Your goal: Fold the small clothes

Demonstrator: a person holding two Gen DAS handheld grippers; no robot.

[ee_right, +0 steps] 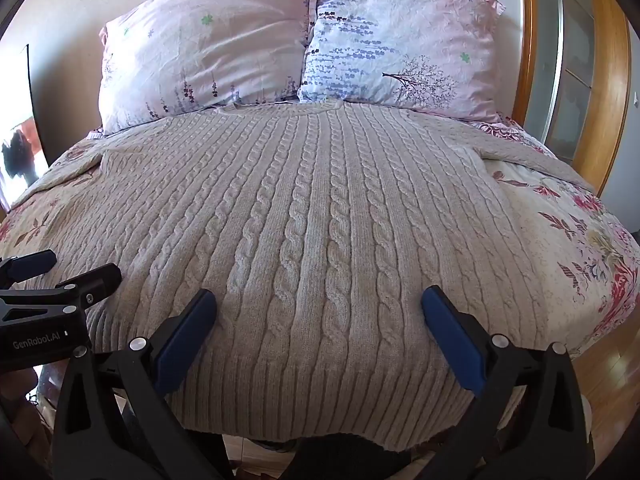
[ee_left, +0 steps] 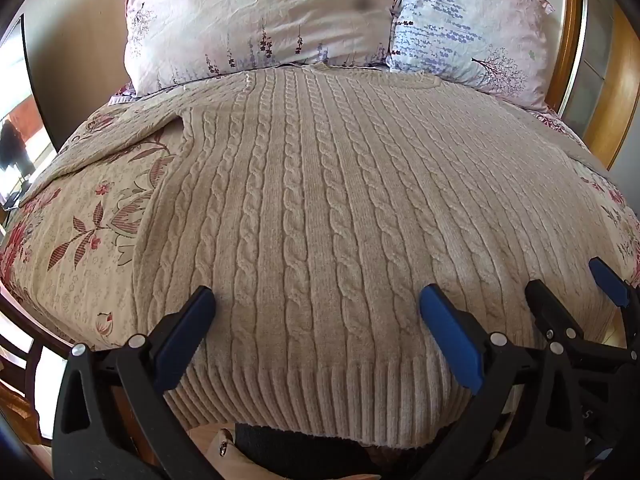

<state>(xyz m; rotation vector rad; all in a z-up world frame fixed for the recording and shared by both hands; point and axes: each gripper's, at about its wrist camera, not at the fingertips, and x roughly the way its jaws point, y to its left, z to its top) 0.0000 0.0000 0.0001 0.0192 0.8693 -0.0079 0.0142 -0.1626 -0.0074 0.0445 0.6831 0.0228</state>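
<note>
A beige cable-knit sweater [ee_left: 320, 208] lies spread flat on the bed, its ribbed hem at the near edge and its collar by the pillows; it also shows in the right wrist view [ee_right: 320, 220]. My left gripper [ee_left: 318, 300] is open, fingers wide apart just above the sweater near the hem. My right gripper [ee_right: 320, 304] is open too, hovering over the hem. The right gripper also shows at the right of the left wrist view [ee_left: 572, 280], and the left gripper at the left of the right wrist view [ee_right: 76, 268]. Neither holds anything.
A floral bedspread [ee_left: 80, 220] covers the bed. Two floral pillows [ee_right: 208, 60] [ee_right: 400, 40] lean against the wall at the head. A wooden frame [ee_right: 600, 100] stands at the right, and wooden floor [ee_right: 608, 380] lies beyond the bed's near edge.
</note>
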